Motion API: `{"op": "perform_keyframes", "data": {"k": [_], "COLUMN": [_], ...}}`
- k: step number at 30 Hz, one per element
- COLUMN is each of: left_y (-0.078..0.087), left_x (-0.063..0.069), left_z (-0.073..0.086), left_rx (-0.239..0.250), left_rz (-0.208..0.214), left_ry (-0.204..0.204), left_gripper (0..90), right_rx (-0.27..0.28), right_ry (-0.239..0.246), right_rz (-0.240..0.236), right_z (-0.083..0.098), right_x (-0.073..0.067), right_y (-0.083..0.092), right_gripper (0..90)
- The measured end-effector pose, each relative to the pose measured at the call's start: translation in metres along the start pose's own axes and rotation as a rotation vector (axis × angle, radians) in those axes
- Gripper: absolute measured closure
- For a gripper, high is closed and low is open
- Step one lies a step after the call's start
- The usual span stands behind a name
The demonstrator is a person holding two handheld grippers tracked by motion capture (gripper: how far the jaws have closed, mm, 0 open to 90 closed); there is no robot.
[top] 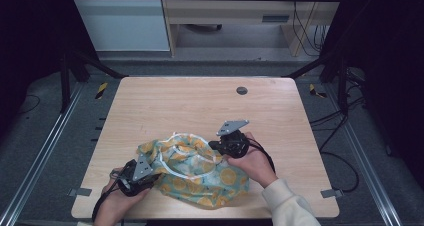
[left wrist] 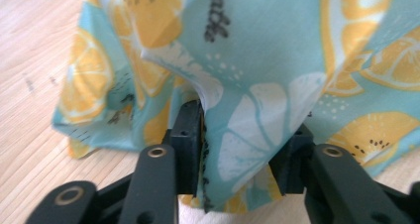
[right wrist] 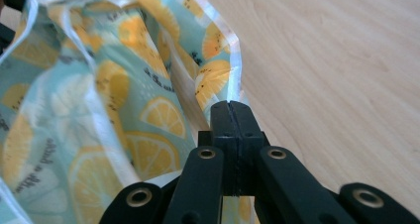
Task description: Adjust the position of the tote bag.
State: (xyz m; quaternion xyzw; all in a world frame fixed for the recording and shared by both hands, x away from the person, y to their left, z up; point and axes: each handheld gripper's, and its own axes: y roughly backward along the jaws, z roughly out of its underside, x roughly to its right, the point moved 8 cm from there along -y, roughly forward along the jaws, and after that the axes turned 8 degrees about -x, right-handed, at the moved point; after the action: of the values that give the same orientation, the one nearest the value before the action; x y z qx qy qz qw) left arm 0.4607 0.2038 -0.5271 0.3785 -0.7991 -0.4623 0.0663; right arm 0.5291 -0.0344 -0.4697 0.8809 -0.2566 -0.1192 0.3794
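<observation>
High view: the lemon-print cloth lies bunched on the table near its front edge, between my tongs. My left tongs, partly open, straddle a fold; my right tongs look clamped shut, probably on the white hem.

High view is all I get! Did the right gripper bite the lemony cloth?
Observer: Looks like it. The right gripper has its jaws shut, and the white edge of the lemon-print cloth runs right into its tips.
Operator: What about the other one?
Observer: The left gripper has its jaws apart, with a loose fold of the cloth between them.
Operator: Is anything written on it?
Observer: Yes, dark script that reads "bath", among the lemon slices.
</observation>
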Motion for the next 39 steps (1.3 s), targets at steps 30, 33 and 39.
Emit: {"op": "perform_keyframes", "data": {"k": [30,33,39], "left_y": [0.066,0.055,0.030], "left_x": [-0.017,-0.028,-0.031], "left_z": [-0.062,-0.069,-0.060], "left_rx": [0.212,0.183,0.107], "left_rz": [0.071,0.061,0.130], "left_ry": [0.111,0.112,0.123], "left_gripper": [25.4,25.9,40.8], "right_rx": [0.155,0.149,0.154], "right_ry": [0.091,0.092,0.097], "right_rz": [-0.020,-0.019,-0.025], "right_z": [-0.020,-0.020,-0.018], "right_x": [-0.041,-0.041,-0.041], "right_y": [0.057,0.056,0.056], "right_gripper": [90.0,90.0,90.0]}}
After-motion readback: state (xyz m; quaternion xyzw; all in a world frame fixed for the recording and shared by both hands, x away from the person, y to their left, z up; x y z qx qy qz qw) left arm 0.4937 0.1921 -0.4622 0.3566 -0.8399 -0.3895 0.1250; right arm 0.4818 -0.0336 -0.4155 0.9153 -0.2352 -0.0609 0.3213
